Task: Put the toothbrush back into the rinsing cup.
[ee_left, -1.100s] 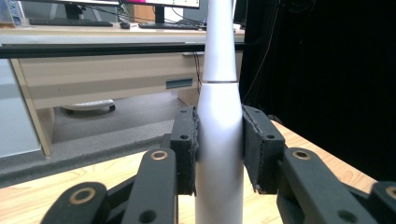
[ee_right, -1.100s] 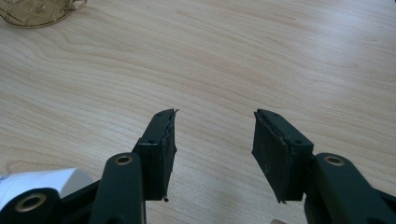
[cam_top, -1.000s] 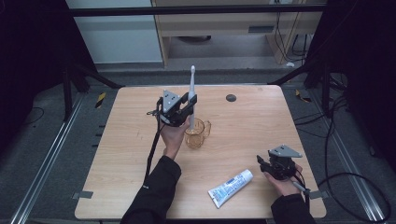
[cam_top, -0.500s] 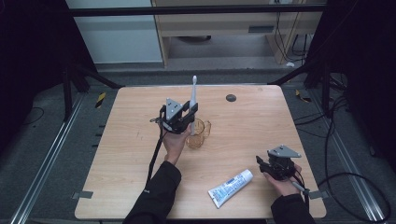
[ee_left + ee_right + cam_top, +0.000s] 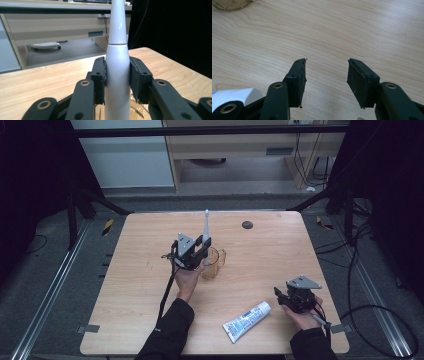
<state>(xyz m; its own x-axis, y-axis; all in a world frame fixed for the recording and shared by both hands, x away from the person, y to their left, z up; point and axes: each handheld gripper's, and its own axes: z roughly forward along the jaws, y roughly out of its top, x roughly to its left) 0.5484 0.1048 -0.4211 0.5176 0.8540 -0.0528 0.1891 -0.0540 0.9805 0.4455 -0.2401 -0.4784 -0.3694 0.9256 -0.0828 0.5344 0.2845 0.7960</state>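
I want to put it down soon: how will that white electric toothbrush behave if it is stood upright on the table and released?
The toothbrush looks rigid, tall and narrow, so it would probably tip easily. Its glossy round body, pinched in the left tool, seems slippery and apt to roll if laid down. The amber glass cup below it would likely steady it.

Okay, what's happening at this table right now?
A person works two handheld grippers at a wooden table. The left gripper is shut on a white electric toothbrush, held upright directly over an amber glass cup. The right gripper rests open near the table's right front corner, with nothing between its jaws. A toothpaste tube lies flat on the table just beside it, untouched.
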